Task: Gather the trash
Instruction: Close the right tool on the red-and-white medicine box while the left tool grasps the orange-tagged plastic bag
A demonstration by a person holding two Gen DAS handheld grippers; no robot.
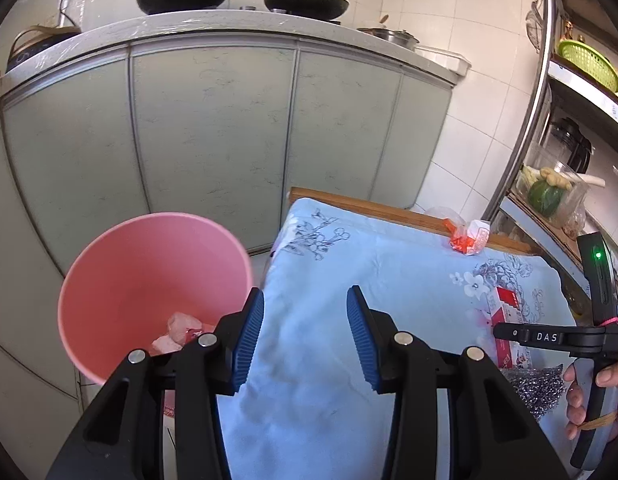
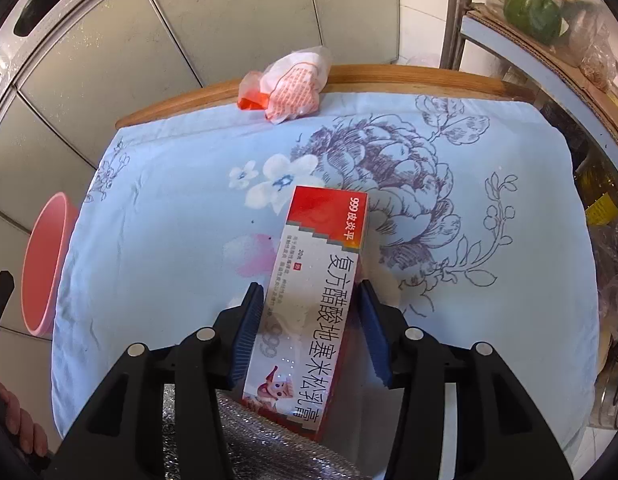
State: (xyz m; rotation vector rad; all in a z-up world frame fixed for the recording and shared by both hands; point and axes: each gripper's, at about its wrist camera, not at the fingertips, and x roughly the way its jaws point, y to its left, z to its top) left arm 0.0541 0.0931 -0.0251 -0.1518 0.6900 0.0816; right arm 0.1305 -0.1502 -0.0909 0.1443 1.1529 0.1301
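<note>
At the lower left of the left wrist view stands the pink bin (image 1: pixel 149 280), its mouth open upward; a few pale pink crumpled scraps (image 1: pixel 179 332) lie at its bottom, partly hidden behind a finger. The left gripper (image 1: pixel 305 338) hangs with its blue pads spread wide and nothing between them, over the left edge of the blue floral cloth (image 1: pixel 329 400), just beside the bin's rim. Right of that, near the cloth's far edge, sits a crumpled orange-and-white wrapper (image 1: pixel 469 238) on the wooden board edge (image 1: pixel 369 204). At the far right of that frame the right gripper's body and the hand (image 1: pixel 597 396) holding it come in from the side.

In the right wrist view the bin (image 2: pixel 45 264) shows only as a rim at the left edge, well apart from the trash. The wrapper (image 2: pixel 287 92) lies at upper centre, touching the board's rim. The red-and-white carton (image 2: pixel 321 300) lies lengthwise in the middle of the cloth (image 2: pixel 149 220), its near end resting on a silvery bubble-textured sheet (image 2: pixel 261 440). The right gripper (image 2: pixel 311 336) straddles the carton, pads at both sides; whether they press it yet is hard to tell. To the right a metal shelf (image 2: pixel 489 36) with vegetables crowds the cloth's edge. Bare cloth lies between carton and bin.
</note>
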